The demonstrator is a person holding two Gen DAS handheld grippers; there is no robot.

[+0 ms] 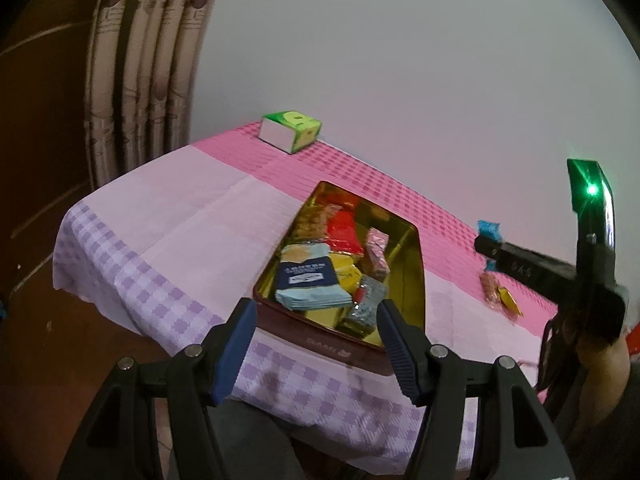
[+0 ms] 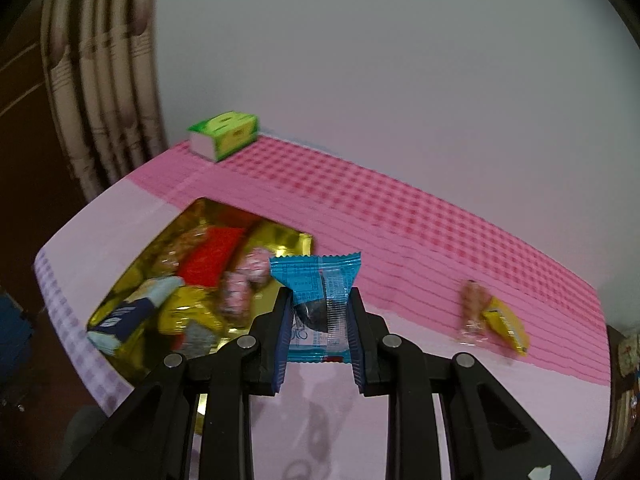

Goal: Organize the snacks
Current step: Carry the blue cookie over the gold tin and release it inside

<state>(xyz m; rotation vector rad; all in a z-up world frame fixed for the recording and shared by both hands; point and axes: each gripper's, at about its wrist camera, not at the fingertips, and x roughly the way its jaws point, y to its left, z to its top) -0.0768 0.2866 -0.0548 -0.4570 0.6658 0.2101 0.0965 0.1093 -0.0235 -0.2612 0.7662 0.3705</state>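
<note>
From the left wrist camera, the left gripper (image 1: 316,320) is spread wide with nothing in it, hanging near the front edge of the gold tin (image 1: 416,264), which sits on the pink checked tablecloth (image 1: 192,216) and already has a bunch of packets piled in it. Off to the right you can see the right gripper (image 1: 486,246) from the side, with a bit of blue wrapper showing at its tip. A green box (image 1: 291,130) sits at the far end of the table. Switching to the right wrist camera, that gripper is pinching a blue snack packet (image 2: 318,308) around its lower half, held above the cloth just right of the tin. Two more snacks, a pinkish one (image 2: 472,306) and a yellow one (image 2: 506,326), lie touching each other well off to the right. My worry: the wrapper looks slick and crinkly, so it could slide out before it's over the tin, or get let go too early and land on the cloth or the rim.
</note>
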